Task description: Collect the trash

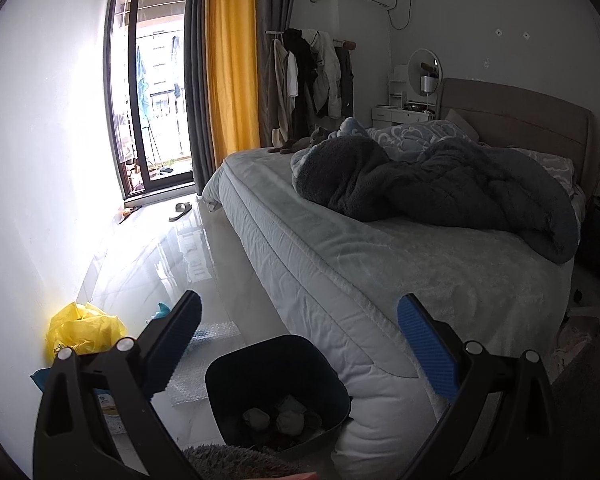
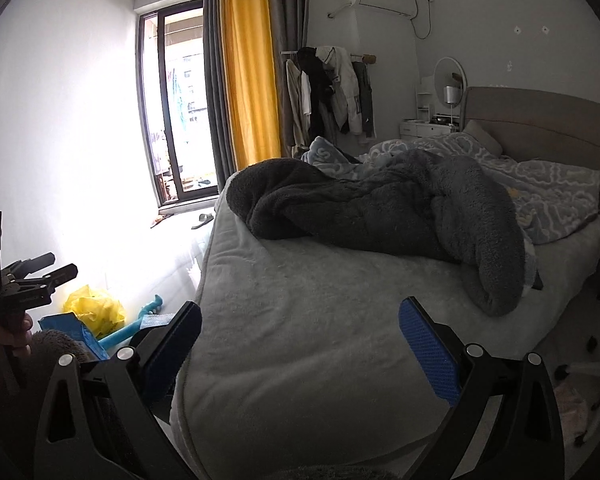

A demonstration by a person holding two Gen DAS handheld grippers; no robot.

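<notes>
Left wrist view: left hand-held gripper (image 1: 298, 344) has its jaws wide apart, empty, hovering above the dark bin (image 1: 278, 388) just below and between its fingers; crumpled scraps (image 1: 280, 418) lie at the bin's bottom. Floor trash sits to its left: yellow bag (image 1: 85, 330), bubble wrap (image 1: 198, 354), blue packet (image 1: 40, 378). Right wrist view: right hand-held gripper (image 2: 300, 346) also apart, empty, over the bed (image 2: 300, 304), with the trash well to its left. Risk: reaching left could clip the bin and tip it; thin bag may slip from the pads.
</notes>
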